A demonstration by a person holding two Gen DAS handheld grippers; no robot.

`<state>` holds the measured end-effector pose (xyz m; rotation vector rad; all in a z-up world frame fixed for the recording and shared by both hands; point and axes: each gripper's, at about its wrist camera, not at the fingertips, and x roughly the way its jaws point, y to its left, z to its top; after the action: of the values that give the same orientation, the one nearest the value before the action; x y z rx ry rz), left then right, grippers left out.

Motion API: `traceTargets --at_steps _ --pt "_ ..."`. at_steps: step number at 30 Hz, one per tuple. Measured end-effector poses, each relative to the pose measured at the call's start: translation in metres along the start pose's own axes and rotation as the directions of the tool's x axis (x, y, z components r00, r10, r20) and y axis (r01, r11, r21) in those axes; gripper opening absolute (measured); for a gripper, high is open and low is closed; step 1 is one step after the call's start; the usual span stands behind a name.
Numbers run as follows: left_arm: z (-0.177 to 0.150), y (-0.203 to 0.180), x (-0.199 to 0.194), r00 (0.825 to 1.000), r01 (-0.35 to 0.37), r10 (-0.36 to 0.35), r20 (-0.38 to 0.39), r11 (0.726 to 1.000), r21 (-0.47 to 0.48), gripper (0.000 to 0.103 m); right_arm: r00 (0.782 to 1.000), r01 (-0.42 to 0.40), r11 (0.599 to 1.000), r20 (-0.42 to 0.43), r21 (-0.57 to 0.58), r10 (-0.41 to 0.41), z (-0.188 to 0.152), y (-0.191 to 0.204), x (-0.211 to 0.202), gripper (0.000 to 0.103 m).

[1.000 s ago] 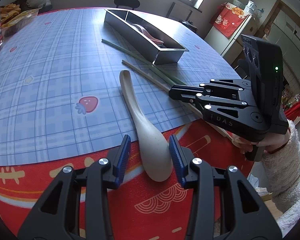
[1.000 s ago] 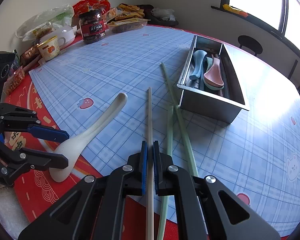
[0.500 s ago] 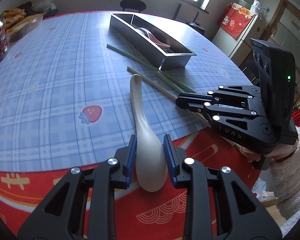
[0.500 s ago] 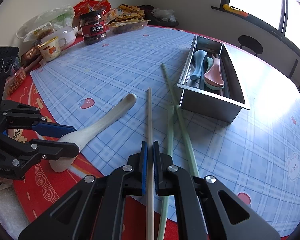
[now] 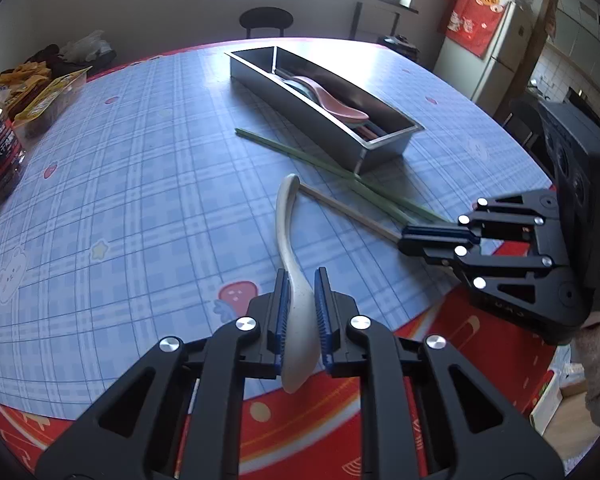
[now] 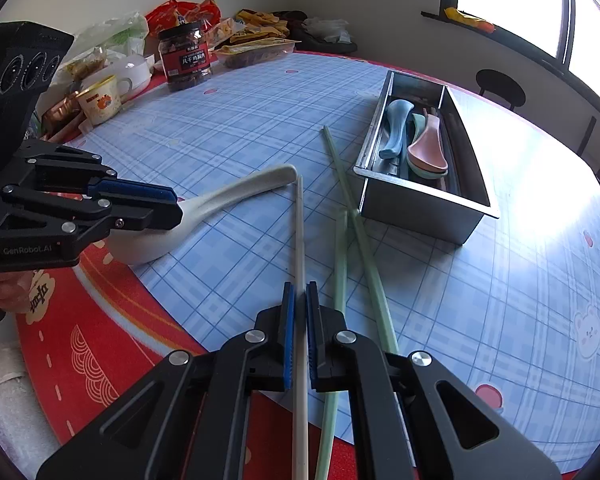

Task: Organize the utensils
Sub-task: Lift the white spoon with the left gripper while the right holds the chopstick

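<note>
Left claw (image 5: 302, 312): jaws closing, pads pressing the cream spoon (image 5: 288, 240), handle extending ahead over worktop (image 5: 140, 184) | Right claw (image 6: 299, 332): clamped on beige chopstick (image 6: 299, 232) | Green chopsticks (image 6: 356, 224): just right of it | Steel tray (image 6: 424, 204): ahead-right

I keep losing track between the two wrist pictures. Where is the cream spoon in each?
Left wrist: the cream spoon sits bottom centre, bowl between the closing left claw, handle pointing away.
Right wrist: left of centre, bowl at that claw.
Shared landmark: the metal tray, beyond the spoon in both.
</note>
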<state>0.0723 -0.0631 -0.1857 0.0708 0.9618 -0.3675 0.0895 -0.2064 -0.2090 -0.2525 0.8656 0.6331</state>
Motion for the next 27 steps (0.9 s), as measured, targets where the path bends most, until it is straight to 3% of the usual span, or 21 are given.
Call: traceTargets --at_steps 4,8,19,23,27 --pt "-0.006 -0.011 0.006 0.999 0.029 -0.028 -0.044 0.999 0.027 0.017 1.0 -0.002 1.0 0.0 0.002 0.002 0.0 0.0 0.0 0.006" --pt "-0.006 -0.014 0.014 0.998 -0.045 0.047 -0.037 0.997 0.056 0.017 1.0 0.0 1.0 0.0 0.0 0.0 0.0 0.0 0.0 0.006" --pt "0.002 -0.001 0.022 0.989 -0.147 0.147 -0.004 0.985 0.087 0.016 1.0 -0.018 1.0 0.0 0.018 0.018 0.001 -0.002 0.0 0.006" --pt "0.004 0.006 0.023 0.989 -0.15 0.149 0.017 0.985 0.082 0.015 1.0 -0.014 1.0 0.0 0.013 0.014 0.0 -0.001 0.0 0.006" --pt "0.001 0.023 0.016 0.991 -0.113 0.112 0.066 0.994 0.007 0.014 1.0 -0.01 1.0 0.003 0.009 0.01 0.0 0.0 0.0 0.006"
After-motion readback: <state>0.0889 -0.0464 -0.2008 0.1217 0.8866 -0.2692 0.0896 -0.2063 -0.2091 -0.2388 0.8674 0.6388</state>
